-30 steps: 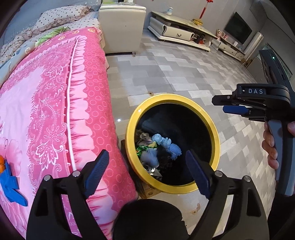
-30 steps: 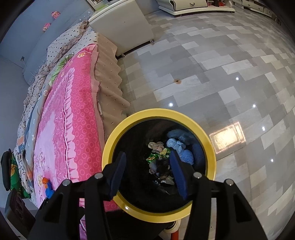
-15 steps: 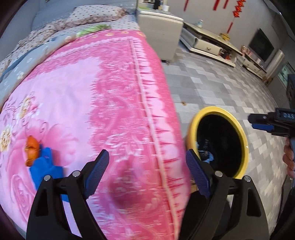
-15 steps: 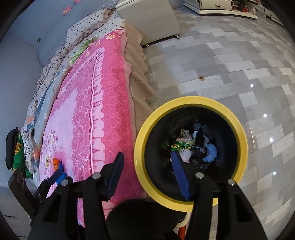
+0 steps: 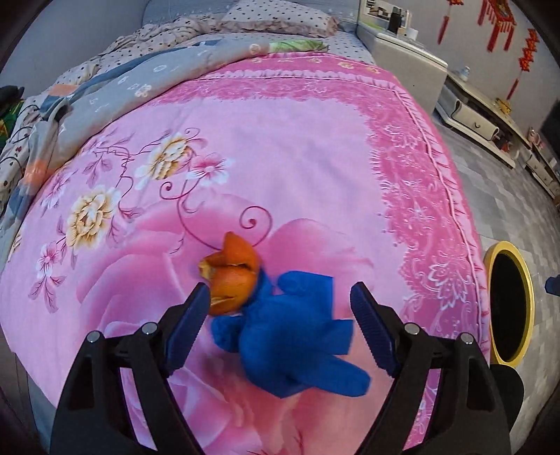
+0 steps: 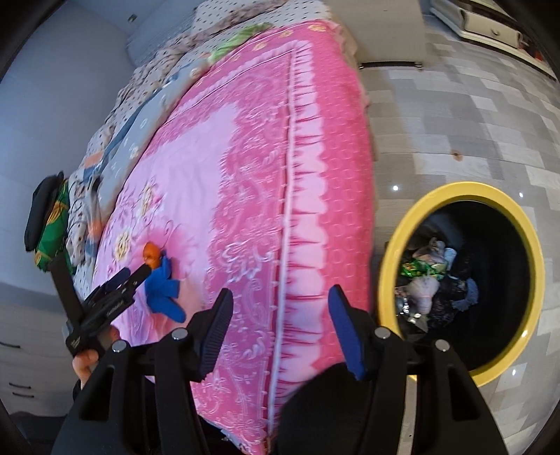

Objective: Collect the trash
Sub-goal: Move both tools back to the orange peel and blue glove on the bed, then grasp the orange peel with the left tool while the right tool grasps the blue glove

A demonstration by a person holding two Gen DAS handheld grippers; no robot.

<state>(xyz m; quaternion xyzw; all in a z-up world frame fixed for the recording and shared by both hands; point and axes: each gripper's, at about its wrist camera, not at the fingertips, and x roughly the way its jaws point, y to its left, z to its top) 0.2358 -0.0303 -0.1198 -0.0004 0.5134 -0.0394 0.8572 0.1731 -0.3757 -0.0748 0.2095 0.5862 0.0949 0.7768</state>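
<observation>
On the bed (image 5: 315, 168), well in from its right edge, lie two bits of trash that touch: one orange peel (image 5: 231, 276) and one crumpled blue glove (image 5: 290, 336). The left hand-held gripper (image 5: 280, 308) hangs over them with jaws wide apart, the glove between them. Past the bed's right edge, one yellow-rimmed bin (image 6: 395, 238) stands on the tiled floor (image 6: 472, 115), trash inside. The right hand-held gripper (image 6: 280, 315) is spread open and empty above the bed's side.

Pink floral bedspread (image 5: 297, 168) covering the bed; grey patterned quilt (image 5: 140, 77) and polka-dot pillow (image 5: 276, 17) at its head. White cabinet (image 5: 402, 59) beside the bed; grey tiled floor (image 6: 455, 115); red hanging ornaments (image 5: 497, 17) on the wall.
</observation>
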